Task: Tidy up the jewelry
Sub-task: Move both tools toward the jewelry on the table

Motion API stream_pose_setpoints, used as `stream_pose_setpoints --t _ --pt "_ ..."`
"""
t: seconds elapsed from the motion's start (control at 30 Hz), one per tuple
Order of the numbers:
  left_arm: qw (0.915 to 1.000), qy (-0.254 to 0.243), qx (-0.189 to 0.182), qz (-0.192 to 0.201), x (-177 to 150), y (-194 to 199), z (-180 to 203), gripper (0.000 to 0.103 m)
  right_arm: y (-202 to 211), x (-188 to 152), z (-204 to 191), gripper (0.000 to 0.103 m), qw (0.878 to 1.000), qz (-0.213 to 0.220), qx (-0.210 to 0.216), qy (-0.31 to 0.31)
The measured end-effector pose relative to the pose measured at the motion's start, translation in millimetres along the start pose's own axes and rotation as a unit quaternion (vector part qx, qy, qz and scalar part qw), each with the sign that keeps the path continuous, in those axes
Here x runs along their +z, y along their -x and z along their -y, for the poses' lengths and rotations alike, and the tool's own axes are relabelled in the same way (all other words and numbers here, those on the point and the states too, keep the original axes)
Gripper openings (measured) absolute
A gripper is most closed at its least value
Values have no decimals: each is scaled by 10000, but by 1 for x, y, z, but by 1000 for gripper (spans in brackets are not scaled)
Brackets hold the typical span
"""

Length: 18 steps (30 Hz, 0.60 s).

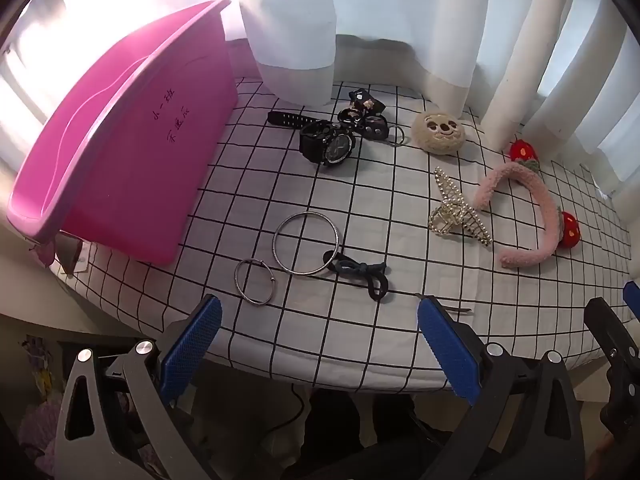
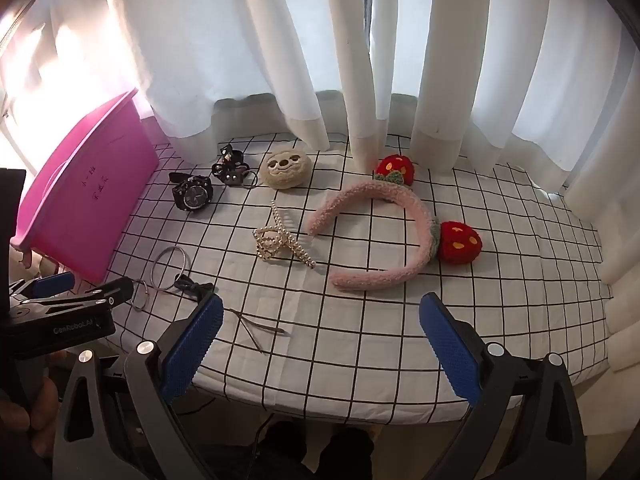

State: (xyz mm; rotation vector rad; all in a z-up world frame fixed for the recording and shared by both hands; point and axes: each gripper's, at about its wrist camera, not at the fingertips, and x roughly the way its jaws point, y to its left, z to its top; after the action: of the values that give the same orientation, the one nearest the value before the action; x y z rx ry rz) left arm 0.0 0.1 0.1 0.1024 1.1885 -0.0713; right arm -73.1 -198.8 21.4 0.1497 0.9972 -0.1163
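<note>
Fingers (image 1: 448, 354) of the left gripper (image 1: 320, 348) stand spread wide in the left wrist view, blue pads facing each other with nothing between them, hovering above the near edge of the checked worktop (image 1: 360, 344). Just beyond them lie a small ring bangle (image 1: 255, 282), a large bangle (image 1: 306, 243) and a dark hair tie (image 1: 358, 274) touching the large one. A pink bin (image 1: 132, 152) sits tilted at the left. Farther back rest a black watch (image 1: 326, 144), a pearl hair claw (image 1: 456, 210) and a pink strawberry headband (image 1: 532, 216).

From the right wrist view, the right gripper (image 2: 322, 346) is likewise fully released, its fingers (image 2: 192, 348) gripping nothing. A thin hairpin (image 2: 256, 330) lies just ahead of the left pad, the headband (image 2: 380, 236) beyond. A plush face pouch (image 2: 286, 168) sits near the white curtain (image 2: 280, 40).
</note>
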Motion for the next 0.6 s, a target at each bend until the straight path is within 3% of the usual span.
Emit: stream_pose_setpoints --t 0.6 --pt "10000 34 49 11 -3 2 -6 97 -1 1 1 94 10000 -29 39 -34"
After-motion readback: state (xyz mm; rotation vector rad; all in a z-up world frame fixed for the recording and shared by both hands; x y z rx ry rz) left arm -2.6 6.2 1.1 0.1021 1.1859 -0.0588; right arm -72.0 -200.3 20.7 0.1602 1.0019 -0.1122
